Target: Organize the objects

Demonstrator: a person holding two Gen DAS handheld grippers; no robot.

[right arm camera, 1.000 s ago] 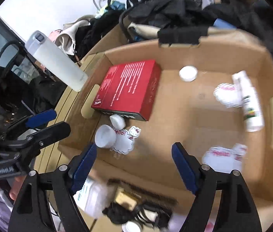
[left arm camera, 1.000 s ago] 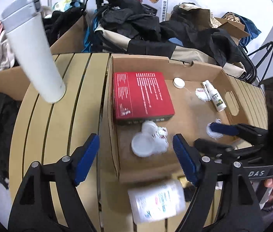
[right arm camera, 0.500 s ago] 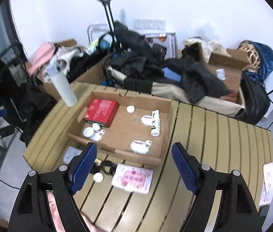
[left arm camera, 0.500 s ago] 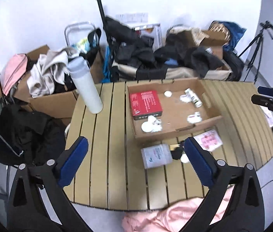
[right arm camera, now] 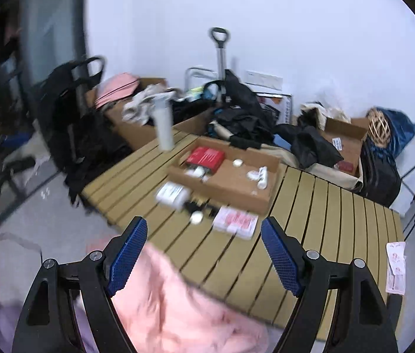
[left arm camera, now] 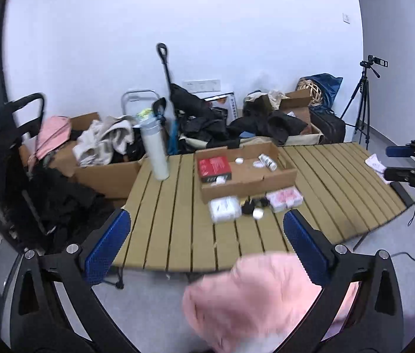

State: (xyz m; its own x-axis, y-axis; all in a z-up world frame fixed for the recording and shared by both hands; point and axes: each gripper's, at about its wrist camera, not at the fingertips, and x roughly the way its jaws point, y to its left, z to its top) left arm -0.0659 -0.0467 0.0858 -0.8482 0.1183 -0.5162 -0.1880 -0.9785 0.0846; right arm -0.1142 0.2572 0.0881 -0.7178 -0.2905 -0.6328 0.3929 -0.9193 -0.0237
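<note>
A shallow cardboard box (left arm camera: 248, 180) (right arm camera: 231, 186) sits on the slatted wooden table (left arm camera: 340, 188) (right arm camera: 325, 206). It holds a red box (left arm camera: 214, 166) (right arm camera: 206, 156), a small white spray bottle (left arm camera: 267, 161) (right arm camera: 262, 178) and small white lids. In front of it lie a white tub (left arm camera: 225, 209) (right arm camera: 172, 194), a pink packet (left arm camera: 284, 200) (right arm camera: 235, 222) and a black item. My left gripper (left arm camera: 206, 247) and right gripper (right arm camera: 204, 254) are open and empty, held far back from the table. The right gripper (left arm camera: 404, 161) also shows at the left view's right edge.
A tall white bottle (left arm camera: 156, 153) (right arm camera: 164, 126) stands at the table's far left. Pink cloth (left arm camera: 260, 300) (right arm camera: 184, 309) lies low in front of me. Cartons, bags and dark clothes pile up behind the table. A tripod (left arm camera: 363, 103) stands at the right. A paper (right arm camera: 396, 267) lies at the table's right end.
Both grippers have pulled far back and up from the cardboard box, so the whole table and room now show. Both stay open and empty.
</note>
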